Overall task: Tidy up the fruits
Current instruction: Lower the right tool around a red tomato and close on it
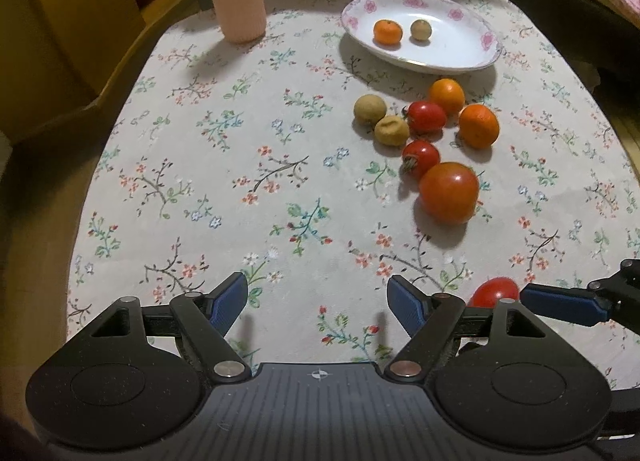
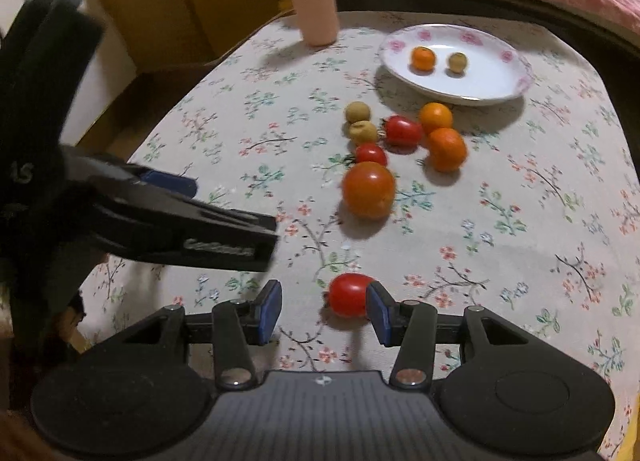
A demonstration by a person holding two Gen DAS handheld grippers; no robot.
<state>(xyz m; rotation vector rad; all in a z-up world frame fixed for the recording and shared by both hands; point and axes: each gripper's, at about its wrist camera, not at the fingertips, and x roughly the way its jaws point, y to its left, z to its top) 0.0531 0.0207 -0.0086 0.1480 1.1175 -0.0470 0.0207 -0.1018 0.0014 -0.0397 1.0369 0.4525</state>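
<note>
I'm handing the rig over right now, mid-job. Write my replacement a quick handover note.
Left gripper: open, holding nothing, low over the cloth.
Right gripper: open, a small red tomato between its fingers, touching the right one, not yet clamped.
Done: one orange and one brown fruit sit in the plate.
Left: that tomato, plus seven fruits beside the plate, including the big tomato.

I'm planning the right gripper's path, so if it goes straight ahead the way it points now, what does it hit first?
Most likely the small red tomato, which sits between the right gripper's open fingers, against the right-hand pad. Beyond it lies the big orange tomato; depth is uncertain.
</note>
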